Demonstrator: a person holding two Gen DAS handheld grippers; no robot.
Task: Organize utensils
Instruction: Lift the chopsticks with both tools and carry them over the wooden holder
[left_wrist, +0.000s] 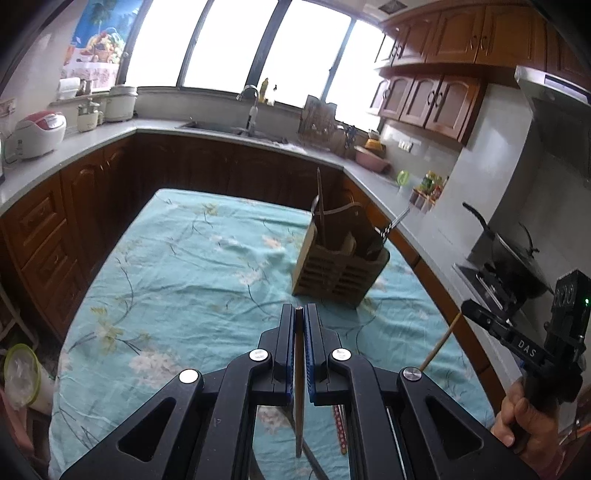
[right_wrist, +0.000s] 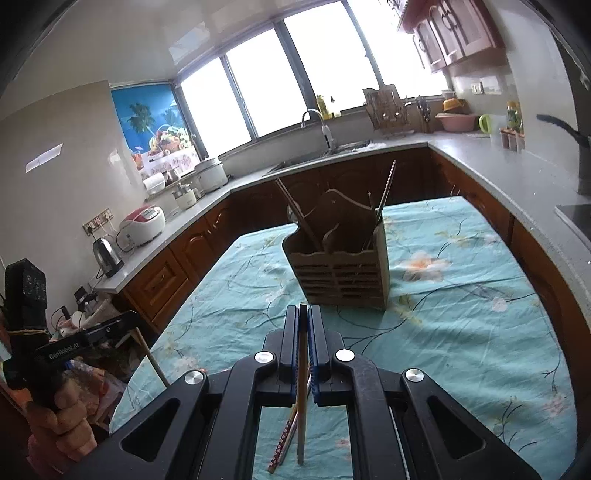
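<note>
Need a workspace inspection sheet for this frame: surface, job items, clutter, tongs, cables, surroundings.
Surface: table under a rumpled teal floral cloth.
Job's things: wooden utensil holder upright on the cloth, a few utensils standing in it; more sticks lie on the cloth below the tongs.
Clutter: nothing seen on the cloth.
Tongs: left tongs shut on a thin stick; right tongs shut on a thin stick.
Cables: cords at the kettle, off the table.
Surroundings: kitchen counter, sink, windows, wood cabinets, wok on the stove.
</note>
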